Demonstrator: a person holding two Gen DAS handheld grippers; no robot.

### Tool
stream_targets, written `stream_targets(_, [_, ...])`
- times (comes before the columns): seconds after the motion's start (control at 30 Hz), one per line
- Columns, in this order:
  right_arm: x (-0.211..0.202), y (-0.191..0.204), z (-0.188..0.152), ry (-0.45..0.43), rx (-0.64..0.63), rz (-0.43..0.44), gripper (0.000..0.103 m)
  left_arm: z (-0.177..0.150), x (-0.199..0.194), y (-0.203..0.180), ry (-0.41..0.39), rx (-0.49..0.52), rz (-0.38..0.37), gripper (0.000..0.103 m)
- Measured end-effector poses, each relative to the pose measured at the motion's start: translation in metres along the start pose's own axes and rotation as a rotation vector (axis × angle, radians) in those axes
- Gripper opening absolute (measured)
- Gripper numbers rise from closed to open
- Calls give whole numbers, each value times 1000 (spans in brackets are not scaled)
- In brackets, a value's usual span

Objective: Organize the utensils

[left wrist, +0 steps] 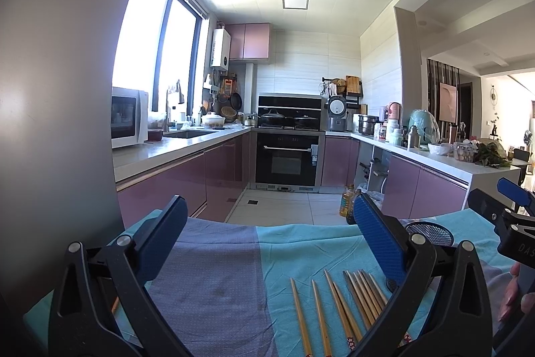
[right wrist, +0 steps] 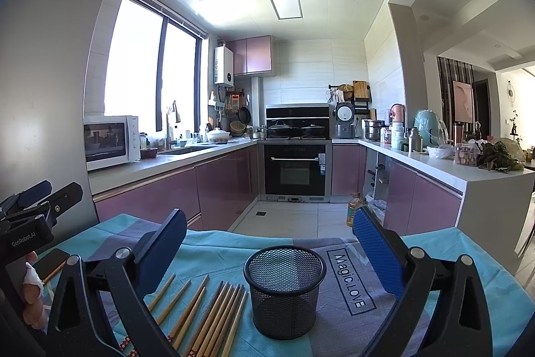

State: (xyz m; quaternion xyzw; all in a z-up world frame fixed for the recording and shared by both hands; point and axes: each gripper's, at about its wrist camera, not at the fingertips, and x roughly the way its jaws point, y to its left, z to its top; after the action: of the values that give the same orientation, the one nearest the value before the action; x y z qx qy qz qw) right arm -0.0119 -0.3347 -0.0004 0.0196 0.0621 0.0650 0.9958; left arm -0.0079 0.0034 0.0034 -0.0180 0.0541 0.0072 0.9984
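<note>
Chopsticks point(left wrist: 344, 306) lie loose on the blue cloth point(left wrist: 217, 273) in the left wrist view, fanned out at about five o'clock, a few apart and the rest bunched side by side. The left claw point(left wrist: 267, 240) hangs above the cloth-covered surface with its jaws wide apart and nothing between them. At three o'clock a slice of the black mesh cup point(left wrist: 431, 233) shows behind the right-hand finger, and the right claw's frame juts in at the edge.

From the right wrist, the right claw point(right wrist: 269, 243) also stands wide apart and empty. The mesh cup point(right wrist: 284, 290) sits upright at six o'clock, just right of the chopsticks point(right wrist: 207, 313), which lie flat at seven o'clock. No chopstick stands up out of the cup.

By my reading, the sorting has not begun: every visible chopstick remains to be gathered and stood in the cup.
</note>
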Motion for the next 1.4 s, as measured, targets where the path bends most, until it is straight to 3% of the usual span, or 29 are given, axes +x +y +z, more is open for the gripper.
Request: stream_targets(1.4, [1,-2,-2,1,7,3,96,-1,0,3,2,0,3,98])
